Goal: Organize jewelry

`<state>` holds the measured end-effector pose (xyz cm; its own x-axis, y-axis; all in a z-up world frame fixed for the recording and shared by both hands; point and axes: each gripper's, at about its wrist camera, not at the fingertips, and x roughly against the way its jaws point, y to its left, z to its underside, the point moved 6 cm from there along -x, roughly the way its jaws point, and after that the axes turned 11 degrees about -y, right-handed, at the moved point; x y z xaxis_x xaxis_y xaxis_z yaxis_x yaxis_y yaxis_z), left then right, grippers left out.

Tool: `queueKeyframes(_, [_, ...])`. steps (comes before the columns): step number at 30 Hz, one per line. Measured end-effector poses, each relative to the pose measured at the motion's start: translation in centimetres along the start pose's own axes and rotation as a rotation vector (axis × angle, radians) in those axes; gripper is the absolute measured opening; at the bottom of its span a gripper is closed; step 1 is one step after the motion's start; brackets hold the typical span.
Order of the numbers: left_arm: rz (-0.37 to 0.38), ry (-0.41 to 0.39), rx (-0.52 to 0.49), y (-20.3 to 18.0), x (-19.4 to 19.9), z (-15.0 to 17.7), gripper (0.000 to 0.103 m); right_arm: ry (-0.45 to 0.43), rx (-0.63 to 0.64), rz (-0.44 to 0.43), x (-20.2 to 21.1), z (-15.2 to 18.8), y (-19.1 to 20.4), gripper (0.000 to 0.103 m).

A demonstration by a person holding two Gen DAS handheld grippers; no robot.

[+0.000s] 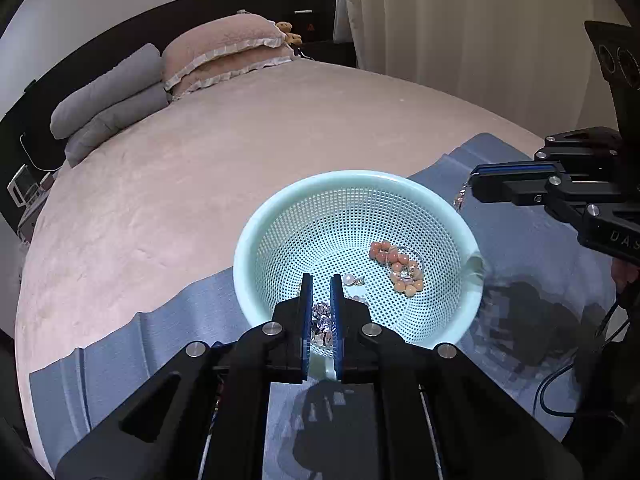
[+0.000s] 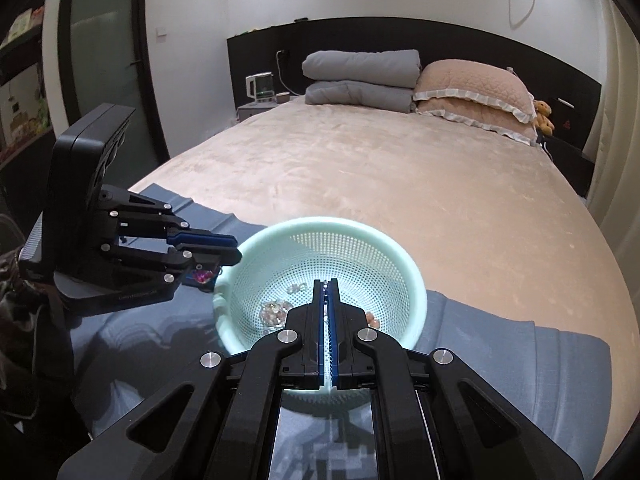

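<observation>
A mint-green perforated basket (image 1: pixel 280 216) sits on a blue-grey cloth on the bed; it also shows in the right wrist view (image 2: pixel 412 280). Inside lie a pink bead bracelet (image 1: pixel 396 266), a pearl piece (image 1: pixel 349 279) and clear crystal pieces (image 2: pixel 274 312). My left gripper (image 1: pixel 321 280) is over the basket's near rim, shut on a sparkling crystal bracelet (image 1: pixel 322 318) that hangs between its fingers. My right gripper (image 2: pixel 326 285) is above the basket, shut on a thin chain piece (image 1: pixel 461 196) that dangles beside the far right rim.
The blue-grey cloth (image 1: pixel 160 340) covers the near bed edge. The pink bedspread (image 1: pixel 240 152) stretches behind, with grey bolsters (image 1: pixel 108 96) and pink pillows (image 1: pixel 224 52) at the headboard. A curtain (image 1: pixel 480 20) hangs at right.
</observation>
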<state>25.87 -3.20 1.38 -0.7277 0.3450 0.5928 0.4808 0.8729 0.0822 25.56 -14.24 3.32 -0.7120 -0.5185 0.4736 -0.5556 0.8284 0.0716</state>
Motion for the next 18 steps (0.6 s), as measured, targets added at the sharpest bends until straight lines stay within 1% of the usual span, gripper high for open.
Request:
queueKeyframes(4, [0.011, 0.038, -0.005, 0.4, -3.2, 0.9, 0.009, 0.04, -0.019, -0.015, -3.7, 1.2, -0.7, 0.002])
queueKeyframes(8, [0.023, 0.063, 0.011, 0.8, -5.3, 2.0, 0.009, 0.075, -0.049, -0.021, -6.3, 2.7, -1.3, 0.002])
queueKeyframes(10, [0.021, 0.07, 0.014, 0.8, -5.8, 2.5, 0.009, 0.092, -0.064, -0.022, -7.1, 3.5, -1.6, 0.003])
queueKeyframes(11, [0.02, 0.073, 0.015, 0.8, -6.0, 2.6, 0.009, 0.097, -0.074, -0.021, -7.4, 3.7, -1.7, 0.005])
queueKeyframes(13, [0.032, 0.059, 0.003, 0.5, -5.8, 2.7, 0.01, 0.101, -0.085, -0.01, -7.6, 4.0, -2.0, 0.005])
queueKeyframes(14, [0.035, 0.046, -0.007, 0.3, -5.6, 2.6, 0.016, 0.1, -0.088, -0.003, -7.5, 3.9, -2.0, 0.008])
queueKeyframes(15, [0.024, 0.032, -0.018, 0.3, -5.2, 2.5, 0.037, 0.089, -0.091, 0.005, -7.3, 3.7, -2.1, 0.02])
queueKeyframes(16, [0.005, 0.017, -0.026, 0.3, -4.7, 2.4, 0.05, 0.075, -0.097, 0.018, -6.9, 3.4, -2.3, 0.03])
queueKeyframes(17, [-0.013, -0.003, -0.032, 0.4, -4.0, 2.1, 0.067, 0.06, -0.1, 0.026, -6.3, 3.0, -2.3, 0.047])
queueKeyframes(18, [-0.022, -0.023, -0.034, 0.5, -3.3, 1.8, 0.073, 0.044, -0.098, 0.034, -5.8, 2.6, -2.4, 0.053])
